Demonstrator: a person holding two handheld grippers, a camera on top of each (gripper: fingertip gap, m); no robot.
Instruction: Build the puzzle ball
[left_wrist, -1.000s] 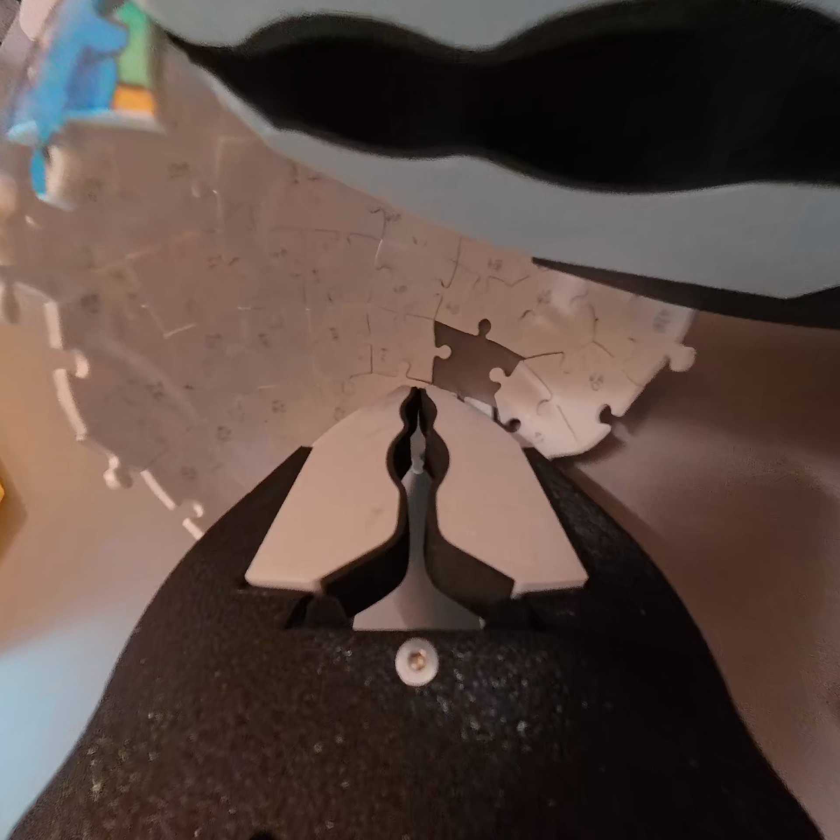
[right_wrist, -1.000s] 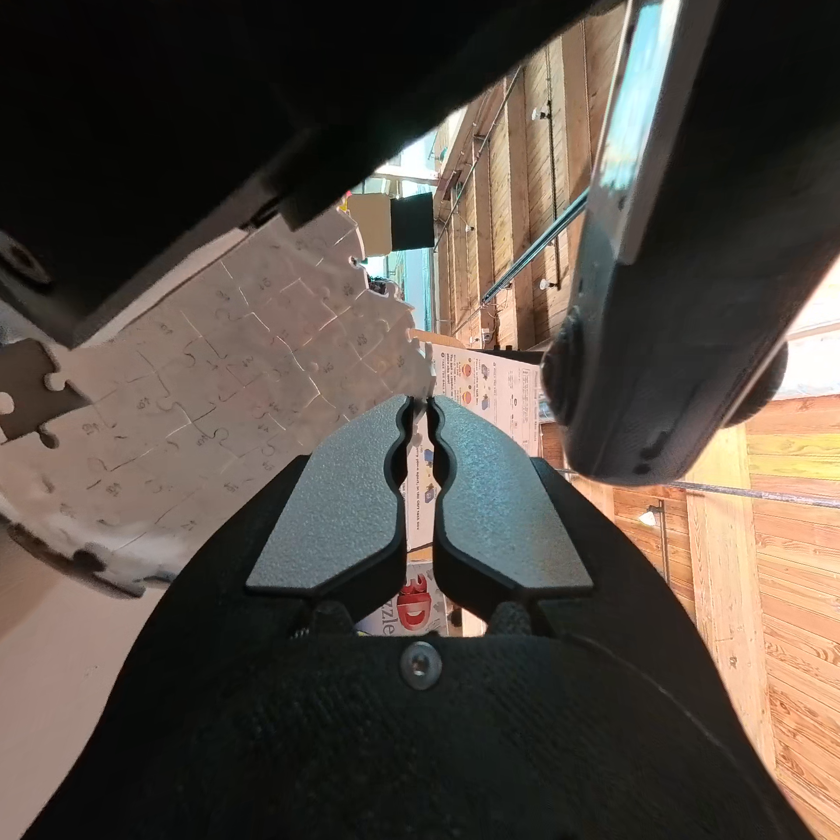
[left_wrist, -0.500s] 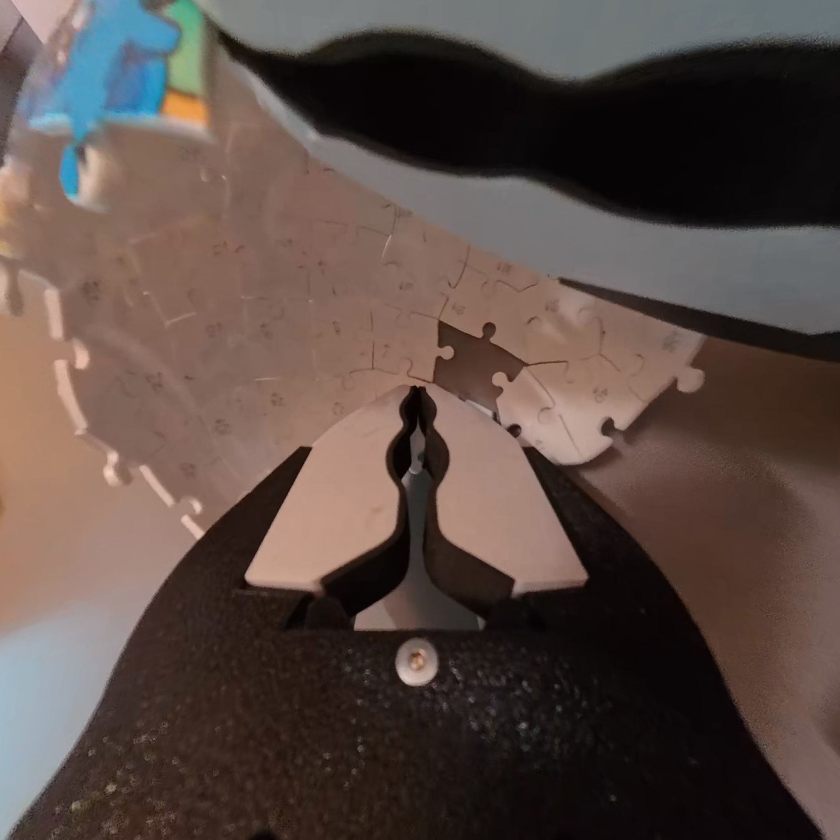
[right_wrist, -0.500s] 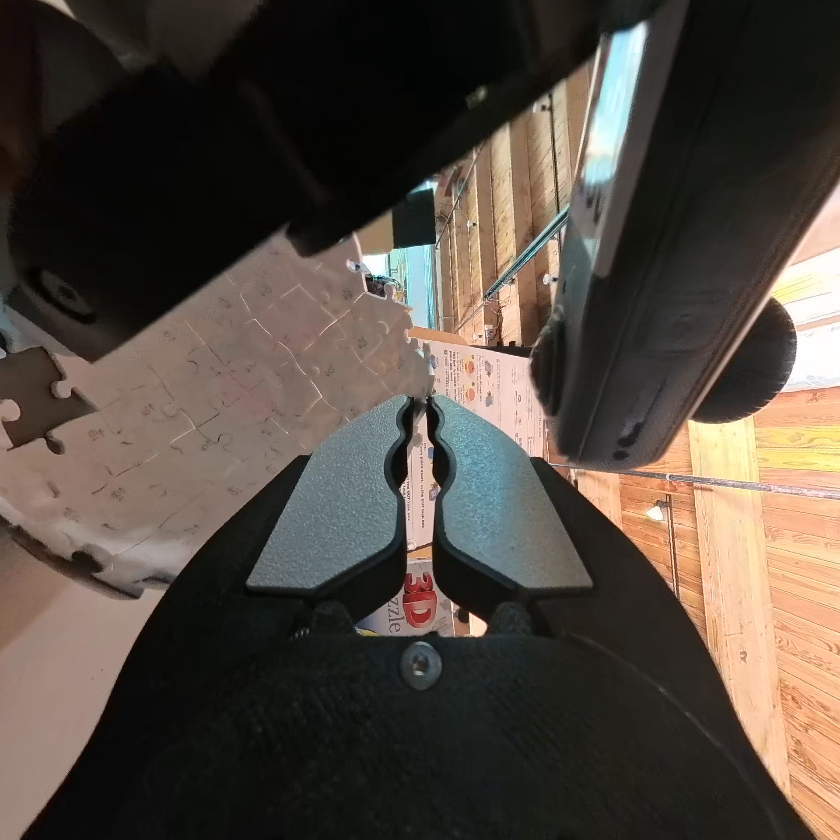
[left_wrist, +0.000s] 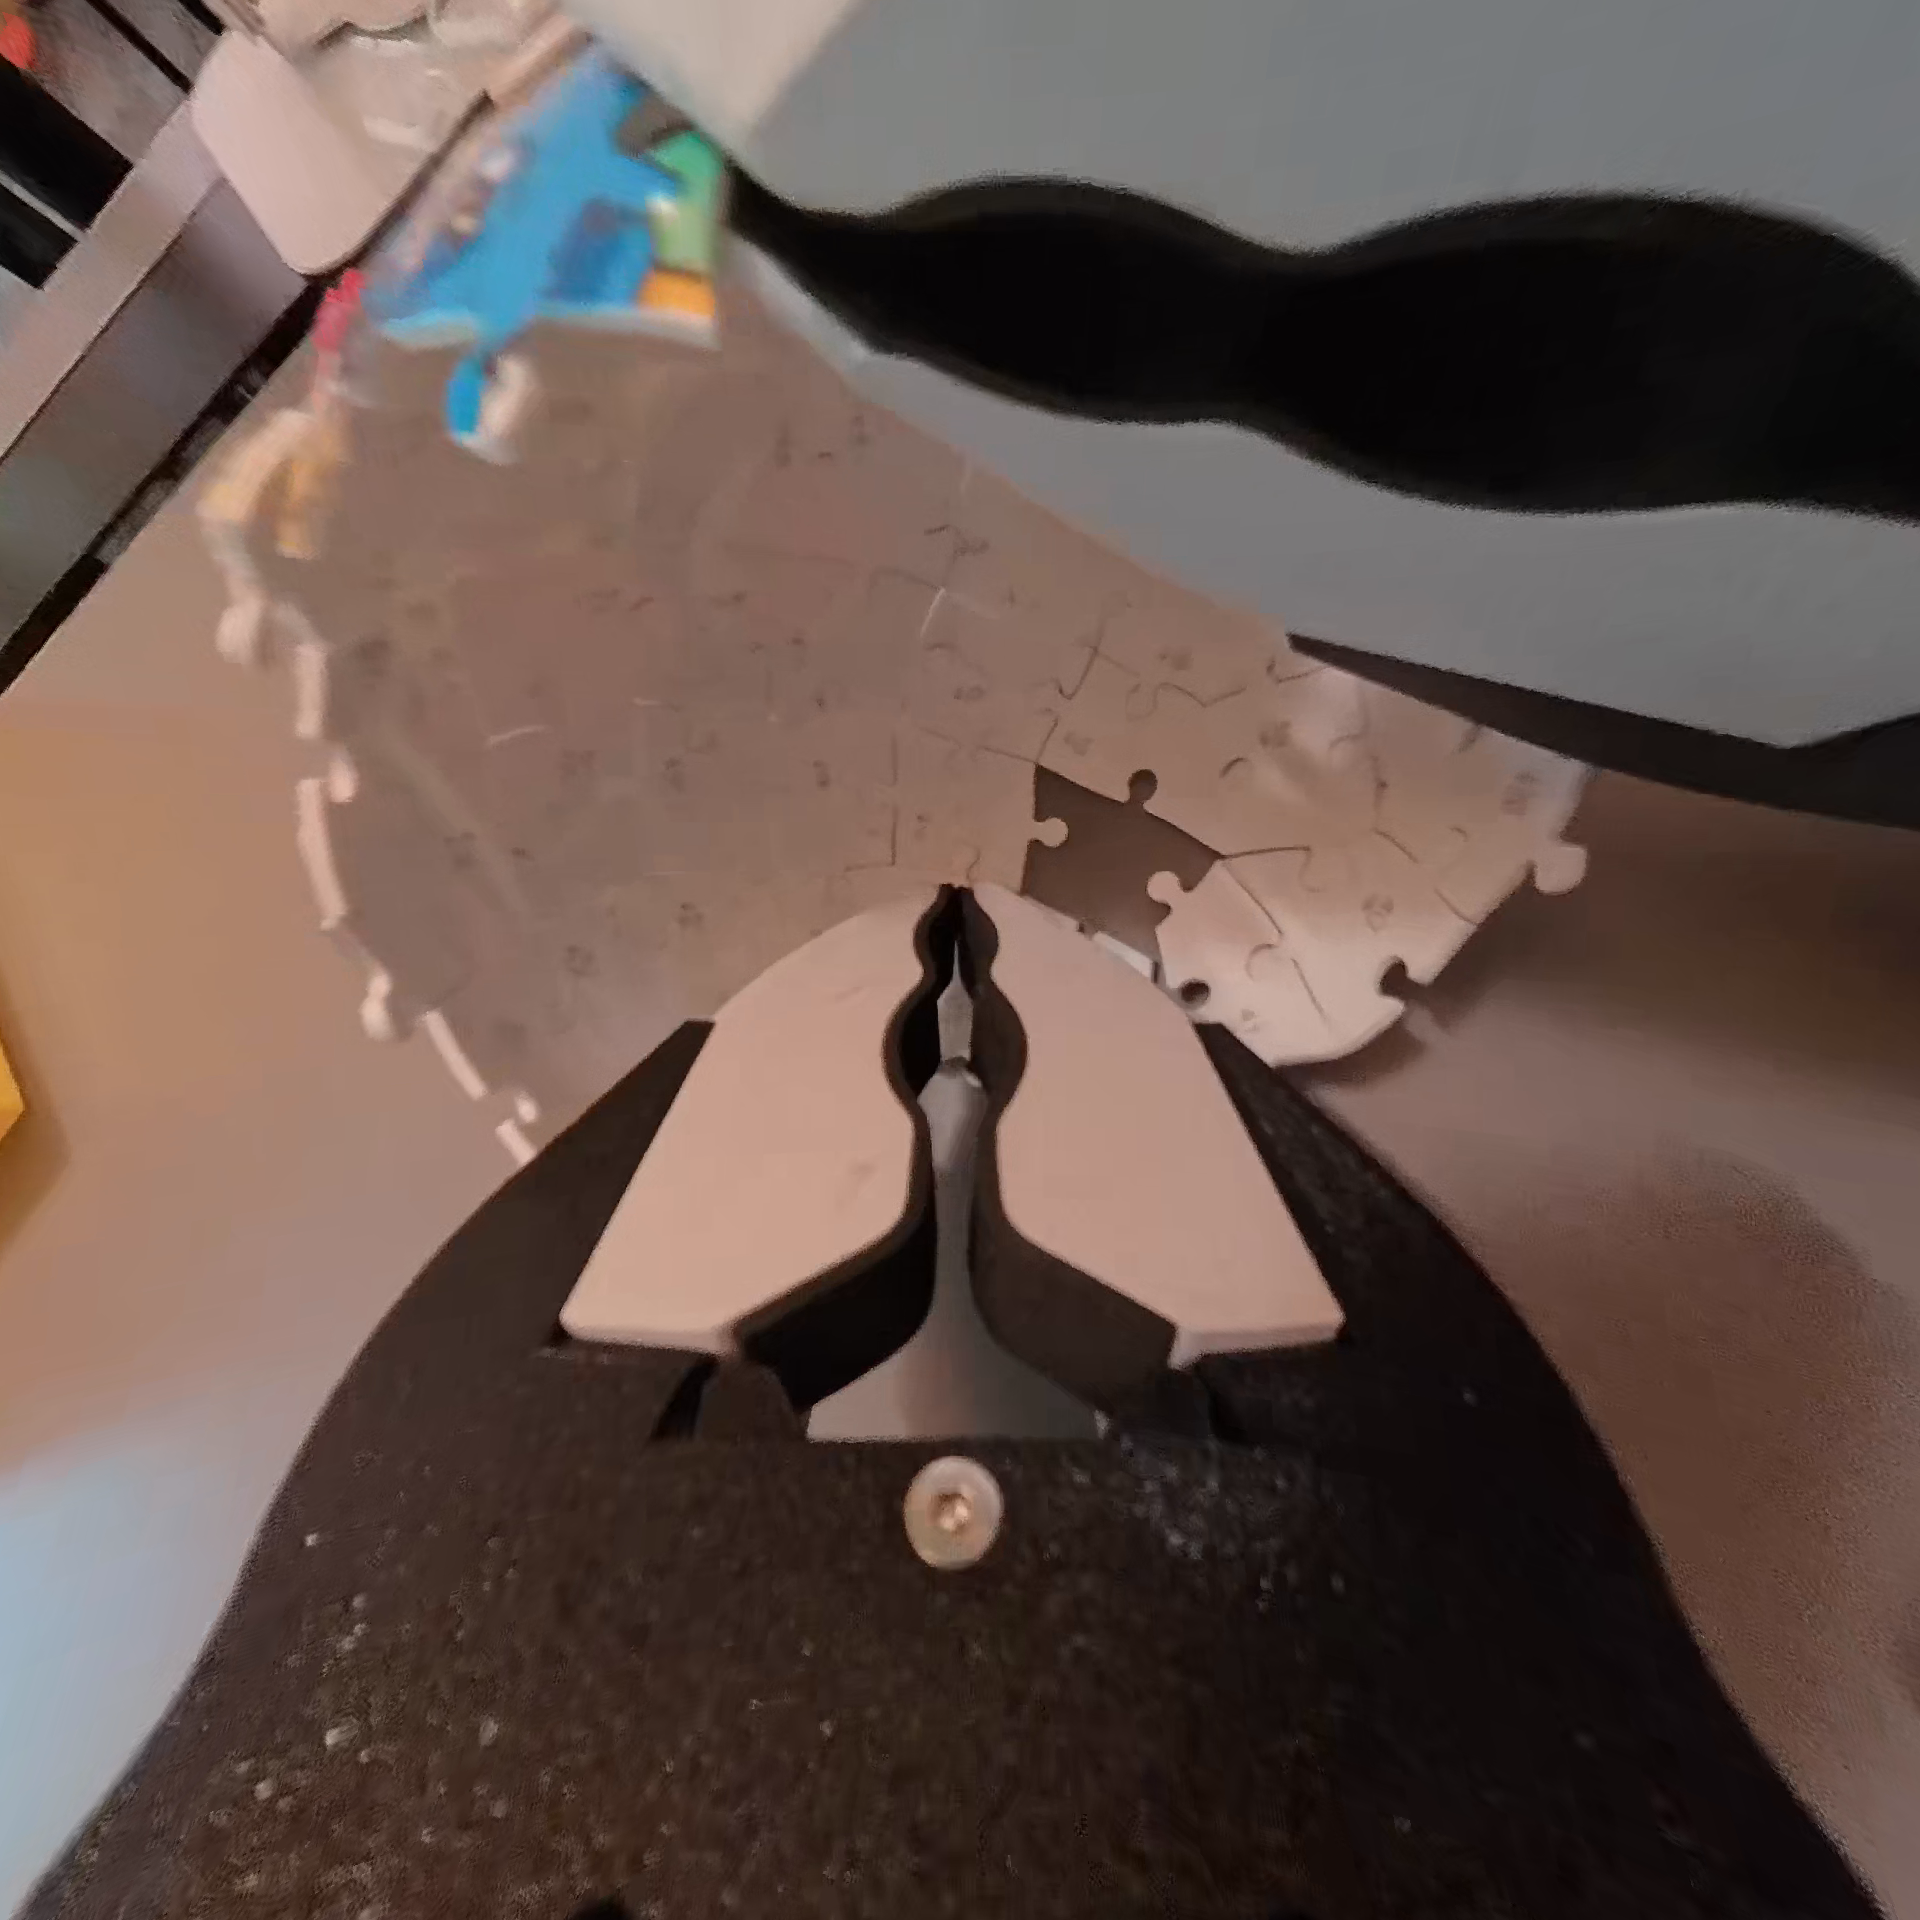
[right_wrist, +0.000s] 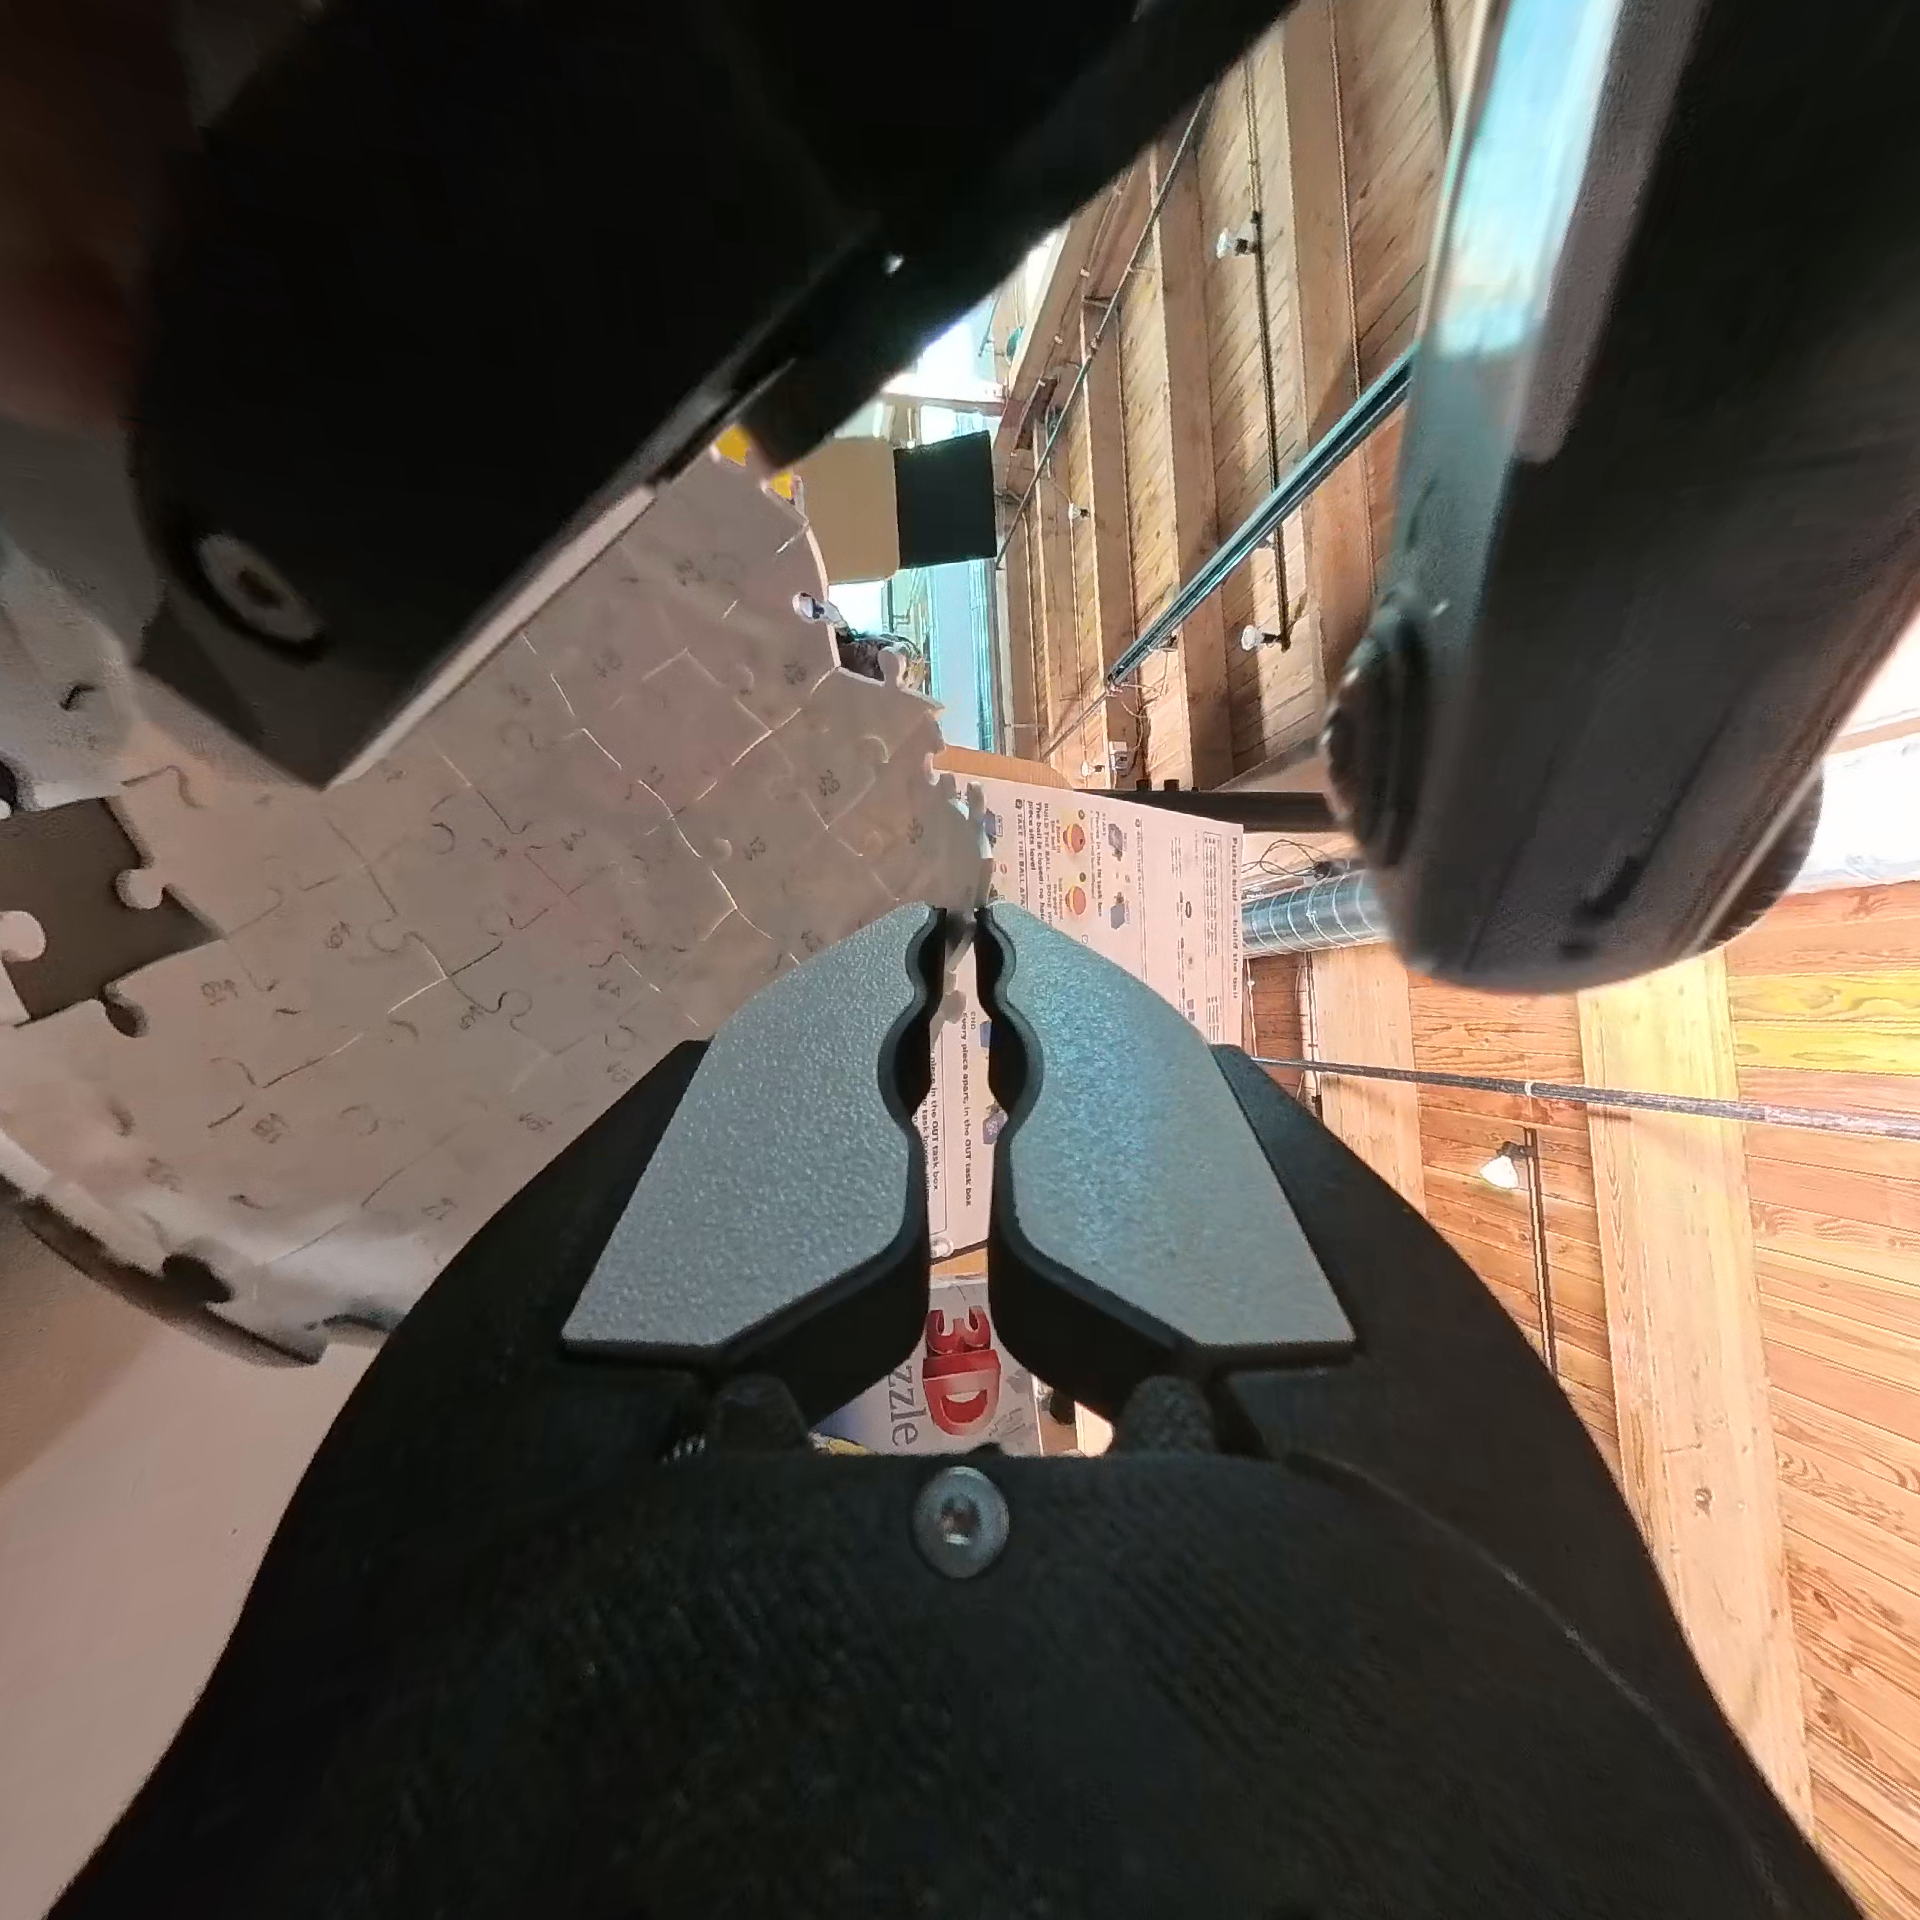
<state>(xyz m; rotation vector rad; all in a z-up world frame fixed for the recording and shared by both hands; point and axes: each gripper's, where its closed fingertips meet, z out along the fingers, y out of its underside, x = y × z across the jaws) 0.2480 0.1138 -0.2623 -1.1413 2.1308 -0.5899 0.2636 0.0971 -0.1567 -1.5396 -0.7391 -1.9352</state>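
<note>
A smooth beige tabletop fills the left wrist view, and wooden plank walls stand behind the scene in the right wrist view. The puzzle ball is only partly built: a curved shell of pale interlocked pieces, seen from its unprinted inner side, held up between the two tools. One piece-shaped gap sits open near the shell's lower rim, just beyond the left gripper. That gripper's grey fingers are pressed nearly together, pinching the shell's edge at their tips. At the upper left, a loose-looking bit with blue, green and orange print appears blurred. The right gripper has its dark fingers drawn close as well, nipping the jagged rim of the same shell on its far side. A printed sheet stands behind the right gripper's fingertips. Dark tool bodies loom large across the top of both views.
</note>
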